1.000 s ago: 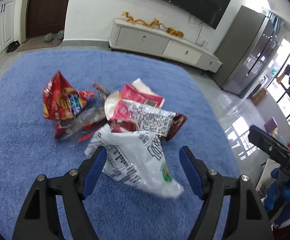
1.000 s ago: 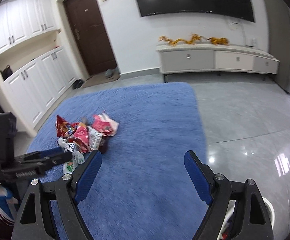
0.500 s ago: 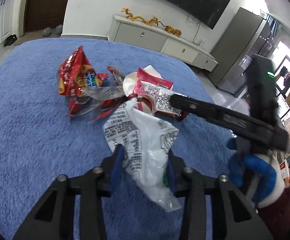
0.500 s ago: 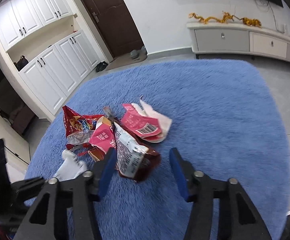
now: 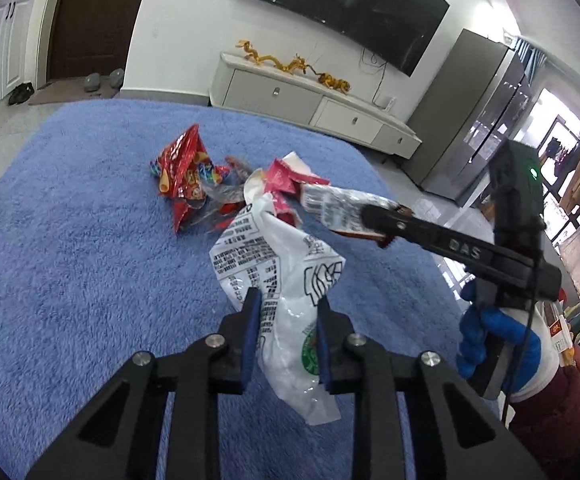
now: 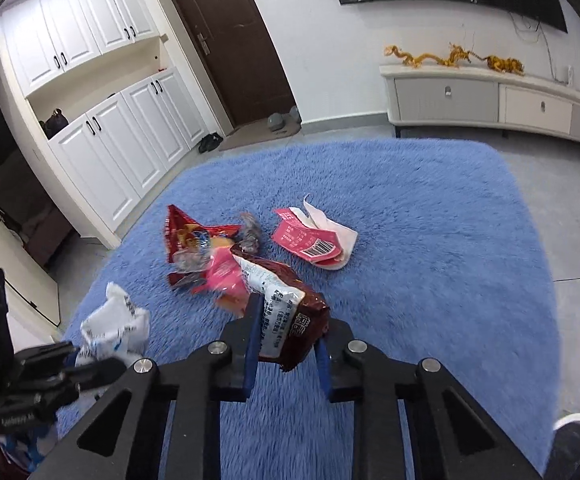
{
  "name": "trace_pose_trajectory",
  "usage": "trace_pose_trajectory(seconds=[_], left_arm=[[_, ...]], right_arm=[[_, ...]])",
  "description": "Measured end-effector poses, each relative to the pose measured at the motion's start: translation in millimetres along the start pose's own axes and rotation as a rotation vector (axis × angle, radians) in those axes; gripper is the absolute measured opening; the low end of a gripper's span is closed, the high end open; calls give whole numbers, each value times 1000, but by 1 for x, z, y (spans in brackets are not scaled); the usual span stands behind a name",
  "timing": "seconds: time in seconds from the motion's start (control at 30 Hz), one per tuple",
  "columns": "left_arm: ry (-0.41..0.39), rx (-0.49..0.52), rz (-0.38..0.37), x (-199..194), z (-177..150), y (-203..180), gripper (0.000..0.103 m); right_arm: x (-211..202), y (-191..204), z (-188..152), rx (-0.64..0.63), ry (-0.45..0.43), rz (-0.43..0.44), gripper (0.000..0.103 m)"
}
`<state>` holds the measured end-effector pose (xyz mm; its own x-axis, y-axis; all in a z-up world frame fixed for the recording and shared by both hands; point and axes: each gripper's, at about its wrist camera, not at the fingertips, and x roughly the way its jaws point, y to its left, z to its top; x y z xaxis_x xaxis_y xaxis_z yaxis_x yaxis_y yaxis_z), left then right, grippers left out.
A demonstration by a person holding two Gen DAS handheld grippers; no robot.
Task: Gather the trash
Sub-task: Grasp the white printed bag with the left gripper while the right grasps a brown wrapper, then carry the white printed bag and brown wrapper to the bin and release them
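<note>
My left gripper (image 5: 288,300) has its jaws closing, and the pads press on a white printed wrapper (image 5: 274,256) that hangs lifted off the blue rug (image 5: 70,240). My right gripper (image 6: 288,316) is shut on a dark red wrapper (image 6: 290,304) with a white label, also raised. In the left wrist view that gripper (image 5: 373,216) reaches in from the right with the same wrapper (image 5: 337,204). Still lying on the rug are a red chip bag (image 6: 186,236), a pink wrapper (image 6: 226,276) and a pink-and-white packet (image 6: 313,240). The left gripper (image 6: 74,364) with the white wrapper (image 6: 114,324) shows at lower left.
A blue-gloved hand (image 5: 489,336) holds the right gripper. A low white TV cabinet (image 6: 489,96) lines the far wall, with a dark door (image 6: 230,40) and white cupboards (image 6: 122,140) to the left. A grey fridge (image 5: 477,120) stands beyond the rug's right edge.
Both grippers went from wide open to shut. The left took hold of the white wrapper and lifted it; the right swung over to the pile and took hold of the dark red wrapper.
</note>
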<state>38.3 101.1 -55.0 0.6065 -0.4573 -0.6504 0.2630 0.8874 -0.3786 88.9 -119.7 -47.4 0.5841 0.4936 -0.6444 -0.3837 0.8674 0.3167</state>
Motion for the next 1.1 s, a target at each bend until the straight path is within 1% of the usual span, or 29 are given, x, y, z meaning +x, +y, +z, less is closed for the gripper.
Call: trace_pose_trajectory(seconds=[0.13,0.2,0.33,0.47,0.6,0.73,0.77,0.8,0.83,0.97,1.07,1.1], left_arm=[[-26,33,-10,-19,-2,-15,23],[-31,56,-32,-26,-1,-29,23],[-35,117,-64,-28,2,-63,23],[-10,181,-109,-15,10,-104,23],[27,269,-155,4,11,-155,23],[98,378,-214,36,6,-216,23],[123,404,-229,47,4,-234,23],[148,429,-244,59,1,-252,23],[165,443,-254,67,-3,-263,23],[287,481,-326,124,-16,-321,23],[352,514,-358,162,-28,-356,23],[366,521,-363,171,-31,-364,25]], right_arm=[[-43,-4,-6,10,-59,-19,22],[-70,-11,-12,26,-100,-30,22],[-127,-28,-36,58,-177,-72,22],[-179,-55,-64,104,-237,-134,22],[-214,-86,-92,156,-262,-229,22],[-240,-133,-129,252,-256,-362,22],[-242,-141,-137,272,-252,-390,22],[-246,-155,-149,305,-243,-439,22],[-249,-167,-157,332,-234,-470,22],[-252,-209,-189,446,-206,-525,22],[-248,-239,-211,509,-165,-561,22],[-244,-248,-218,530,-148,-570,22]])
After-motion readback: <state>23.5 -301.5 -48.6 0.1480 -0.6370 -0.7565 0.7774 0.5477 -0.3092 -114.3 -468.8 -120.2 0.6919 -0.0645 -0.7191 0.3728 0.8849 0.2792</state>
